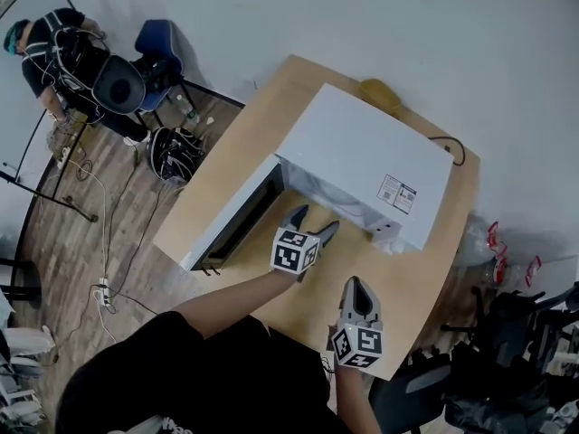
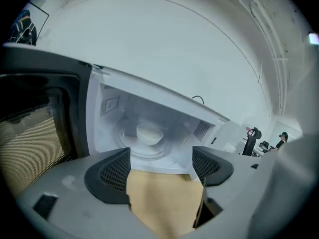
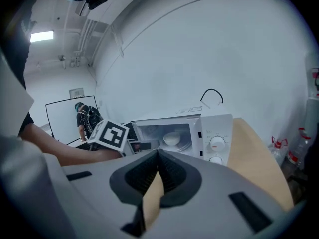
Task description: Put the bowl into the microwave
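A white microwave stands on the wooden table with its door swung open to the left. A small white bowl sits on the turntable inside the cavity, and the right gripper view shows the bowl there too. My left gripper is just in front of the opening, open and empty; its jaws frame bare table. Nearer to me and to the right, my right gripper is shut on nothing, its tips pointing towards the microwave.
A yellow object and a black cable lie behind the microwave. The open door fills the left of the left gripper view. A person and chairs are on the floor at far left; dark chairs crowd the right.
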